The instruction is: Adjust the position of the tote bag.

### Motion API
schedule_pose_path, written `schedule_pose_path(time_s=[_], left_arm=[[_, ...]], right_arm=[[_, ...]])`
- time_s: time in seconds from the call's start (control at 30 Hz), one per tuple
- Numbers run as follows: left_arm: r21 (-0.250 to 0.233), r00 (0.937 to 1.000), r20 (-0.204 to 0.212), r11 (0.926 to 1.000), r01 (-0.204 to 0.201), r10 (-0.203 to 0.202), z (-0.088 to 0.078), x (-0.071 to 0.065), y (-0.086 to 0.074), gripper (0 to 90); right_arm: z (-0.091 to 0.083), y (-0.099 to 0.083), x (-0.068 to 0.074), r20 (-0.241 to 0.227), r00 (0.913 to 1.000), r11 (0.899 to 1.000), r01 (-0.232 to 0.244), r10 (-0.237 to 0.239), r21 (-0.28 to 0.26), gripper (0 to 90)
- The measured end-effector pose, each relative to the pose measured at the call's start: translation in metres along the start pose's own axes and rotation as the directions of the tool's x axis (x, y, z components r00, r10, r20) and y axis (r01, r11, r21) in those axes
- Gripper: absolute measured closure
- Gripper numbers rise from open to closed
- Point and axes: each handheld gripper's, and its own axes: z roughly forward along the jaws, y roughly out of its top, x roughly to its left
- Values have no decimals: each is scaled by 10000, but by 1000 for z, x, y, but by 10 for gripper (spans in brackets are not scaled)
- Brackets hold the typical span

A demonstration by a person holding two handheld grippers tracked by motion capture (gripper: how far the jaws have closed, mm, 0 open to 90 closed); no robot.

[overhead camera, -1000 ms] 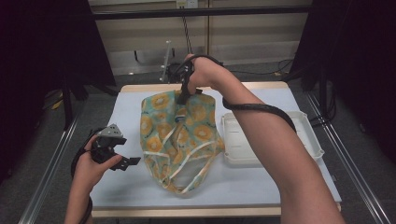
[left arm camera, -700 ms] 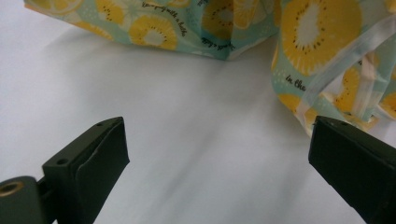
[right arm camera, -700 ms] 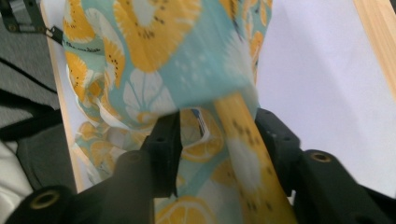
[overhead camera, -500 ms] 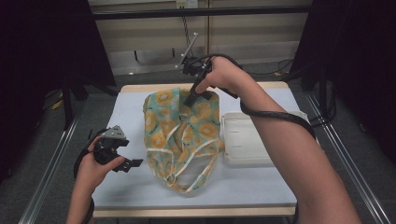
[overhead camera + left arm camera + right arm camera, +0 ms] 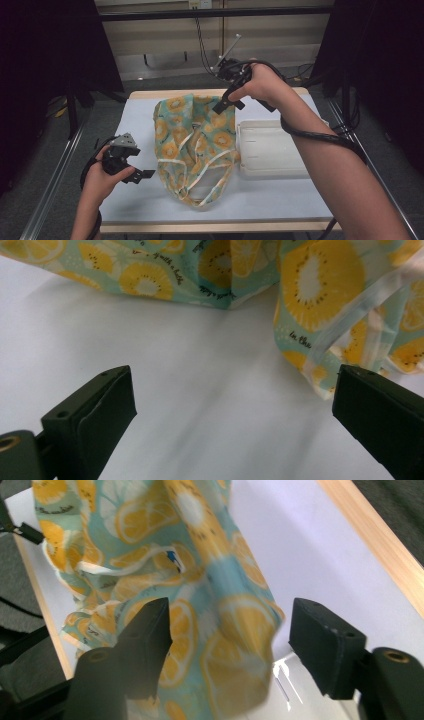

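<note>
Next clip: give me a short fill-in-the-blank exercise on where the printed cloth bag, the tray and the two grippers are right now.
1. The cloth bag is printed with slices of ____ fruit.
2. The white tray lies on the bag's ____ side in the high view.
3. The right gripper hangs over the bag's far edge with its jaws ____.
4. The left gripper holds ____ between its jaws.

Missing words: citrus; right; open; nothing
</note>
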Motion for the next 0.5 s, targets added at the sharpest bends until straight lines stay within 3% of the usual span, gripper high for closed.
schedule_pose_path(time_s=[0.27,0.4,0.47,0.5], left_arm=[[56,9997,230,10000,-78,77,-5,3,13,19],[-25,9996,245,9999,-127,127,-7,5,21,18],[240,9988,264,9989,-409,403,-7,5,28,18],[190,9991,308,9994,-289,283,-7,5,29,15]], right_arm=[[-3,-23,4,71,9999,9996,-134,132,251,218],[-1,-34,6,62,10000,9997,-52,51,242,219],[1,-39,6,21,9999,9996,-128,127,238,223],[2,-42,6,-45,9999,9998,-118,118,170,238]])
